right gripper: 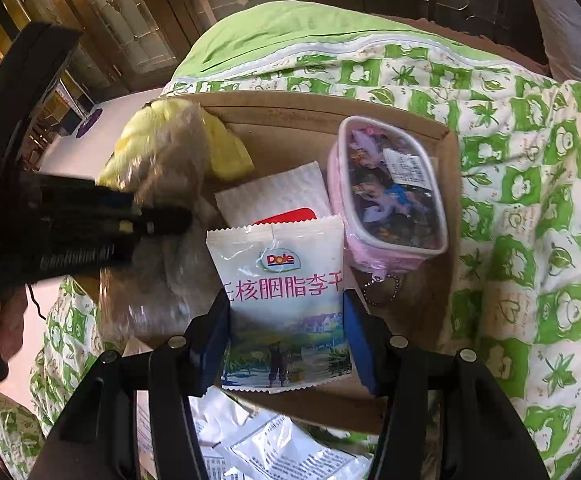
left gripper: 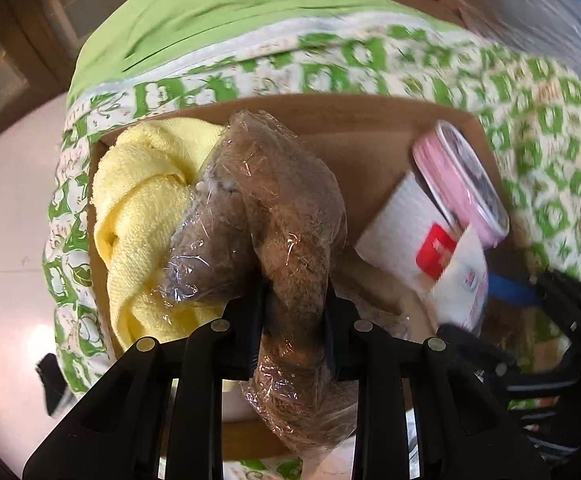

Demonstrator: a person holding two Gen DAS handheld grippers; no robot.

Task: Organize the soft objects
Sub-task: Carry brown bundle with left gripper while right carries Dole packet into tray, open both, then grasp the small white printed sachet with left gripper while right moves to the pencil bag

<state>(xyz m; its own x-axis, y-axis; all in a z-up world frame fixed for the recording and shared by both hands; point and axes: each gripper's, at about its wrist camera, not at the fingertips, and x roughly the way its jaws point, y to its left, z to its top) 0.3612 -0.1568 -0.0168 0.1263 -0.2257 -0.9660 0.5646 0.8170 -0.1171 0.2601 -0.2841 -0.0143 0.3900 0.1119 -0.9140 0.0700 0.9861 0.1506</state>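
A bed (right gripper: pixel 530 216) fills most of both views, covered with a green-and-white patterned quilt (left gripper: pixel 530 120) and a plain green pillow (right gripper: pixel 290 36). Behind it stand dark wooden cabinet doors (right gripper: pixel 138 28) with glass panes, beside a pale glossy floor (left gripper: pixel 6 216).

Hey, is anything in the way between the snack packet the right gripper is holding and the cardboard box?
Nothing visible blocks it. The right gripper holds the Dole snack packet over the cardboard box. Below and beyond it lie a white tissue pack and a pink pouch, with the wrapped brown bundle to the left.
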